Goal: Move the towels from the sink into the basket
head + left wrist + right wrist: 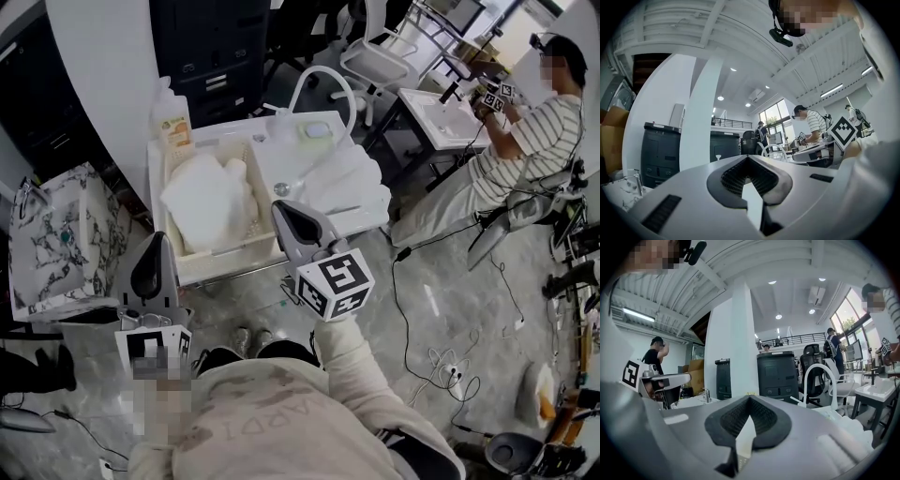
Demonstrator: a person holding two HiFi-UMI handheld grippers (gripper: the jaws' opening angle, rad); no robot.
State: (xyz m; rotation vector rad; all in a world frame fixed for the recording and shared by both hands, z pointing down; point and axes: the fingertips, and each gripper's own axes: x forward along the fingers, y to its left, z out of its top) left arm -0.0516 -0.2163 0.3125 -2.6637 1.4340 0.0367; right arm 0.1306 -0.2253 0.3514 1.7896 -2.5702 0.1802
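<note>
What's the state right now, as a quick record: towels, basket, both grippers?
towels: white heap in the sink
other cloth: white pile on the counter, right of the basin
basket: marble-patterned, left of the sink; contents unclear
left gripper: fingers together, empty, raised in front of the sink
right gripper: fingers together, empty, raised in front of the sink
progress: no towel gripped

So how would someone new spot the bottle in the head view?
Find the white sink counter in the middle of the head view. At its far left corner, behind the cream rectangular basket of white towels, stands a pale plastic bottle. Only it carries an orange label.
</note>
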